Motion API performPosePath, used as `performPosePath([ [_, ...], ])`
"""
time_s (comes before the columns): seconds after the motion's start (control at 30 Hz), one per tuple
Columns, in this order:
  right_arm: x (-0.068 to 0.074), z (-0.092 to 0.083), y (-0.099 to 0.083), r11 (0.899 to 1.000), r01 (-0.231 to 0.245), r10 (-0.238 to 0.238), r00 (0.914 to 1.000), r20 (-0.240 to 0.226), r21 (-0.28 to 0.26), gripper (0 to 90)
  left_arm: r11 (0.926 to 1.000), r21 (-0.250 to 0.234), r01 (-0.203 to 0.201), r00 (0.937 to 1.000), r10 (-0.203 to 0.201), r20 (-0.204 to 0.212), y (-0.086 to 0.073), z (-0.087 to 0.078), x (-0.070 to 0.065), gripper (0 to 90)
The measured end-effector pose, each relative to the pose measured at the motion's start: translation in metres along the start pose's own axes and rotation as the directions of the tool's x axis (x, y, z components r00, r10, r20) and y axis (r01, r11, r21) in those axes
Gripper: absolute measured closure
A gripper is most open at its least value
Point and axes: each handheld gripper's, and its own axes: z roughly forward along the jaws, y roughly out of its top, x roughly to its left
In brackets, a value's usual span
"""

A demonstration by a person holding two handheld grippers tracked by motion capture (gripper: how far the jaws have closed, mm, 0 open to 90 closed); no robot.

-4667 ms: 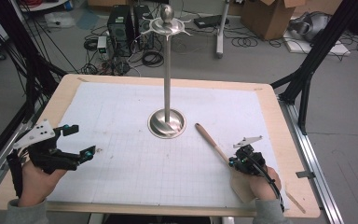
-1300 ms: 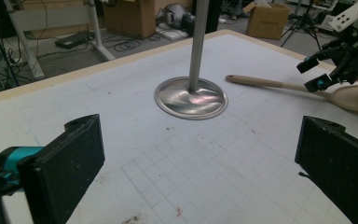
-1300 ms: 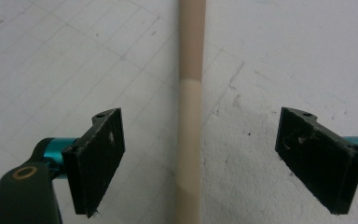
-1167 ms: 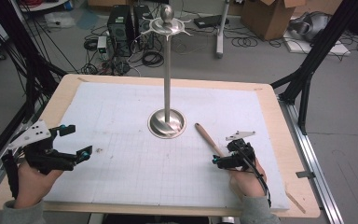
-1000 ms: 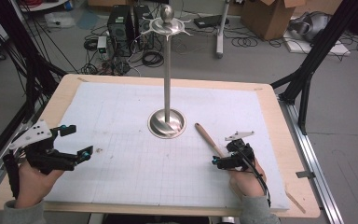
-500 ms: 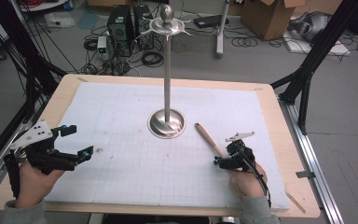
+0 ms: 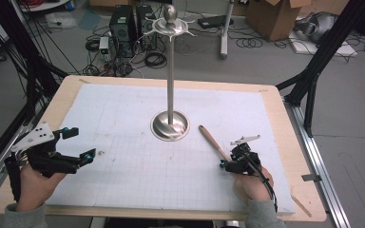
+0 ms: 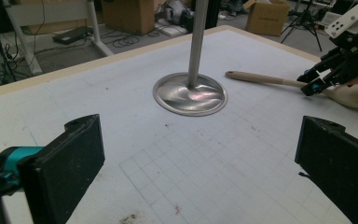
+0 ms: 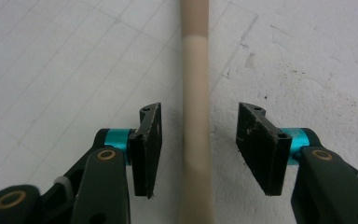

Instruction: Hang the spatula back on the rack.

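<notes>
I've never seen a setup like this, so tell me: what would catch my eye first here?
Probably the tall metal stand rising from its round base in the middle of the white gridded mat. Next, the wooden spoon lying to its right, with the right gripper straddling its handle, jaws just closing but not yet touching it. The left gripper hangs wide open near the mat's left edge.
</notes>
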Motion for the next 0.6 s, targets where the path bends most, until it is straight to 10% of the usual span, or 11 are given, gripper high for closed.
performPosePath([
  [0.6,0.0016,-0.0034,-0.0022,1.0,0.026,-0.026,0.9997,-0.002,0.018,66.6,1.0,0.0,0.001,1.0,-0.001,-0.005,0.0001,-0.0003,-0.0001,1.7],
])
